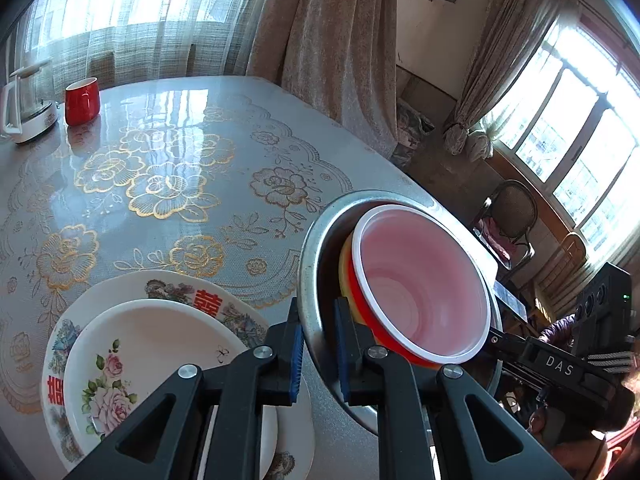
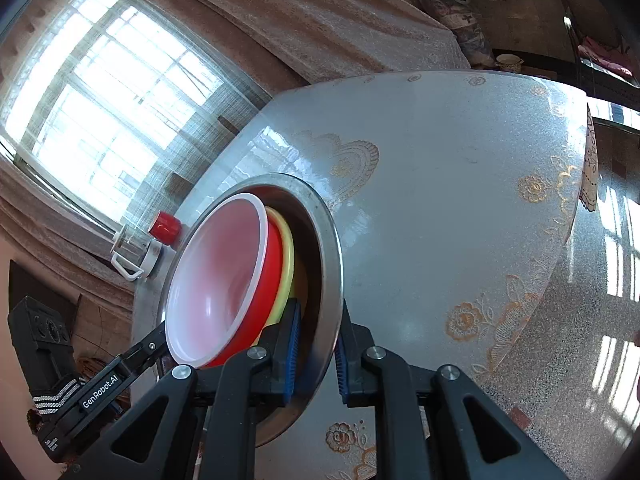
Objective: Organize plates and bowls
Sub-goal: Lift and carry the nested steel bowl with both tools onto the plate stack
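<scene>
Both claws, left (image 1: 318,350) and right (image 2: 318,354), pinch the tilted steel bowl's (image 1: 310,280) rim, red bowl (image 1: 424,284) nested inside

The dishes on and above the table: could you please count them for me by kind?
Plates: 2, the large plate and the smaller plate stacked on it.
Bowls: 3, the metal bowl holding the red bowl and the yellow bowl.
Cups: 1, the red cup.
Total: 6.
</scene>
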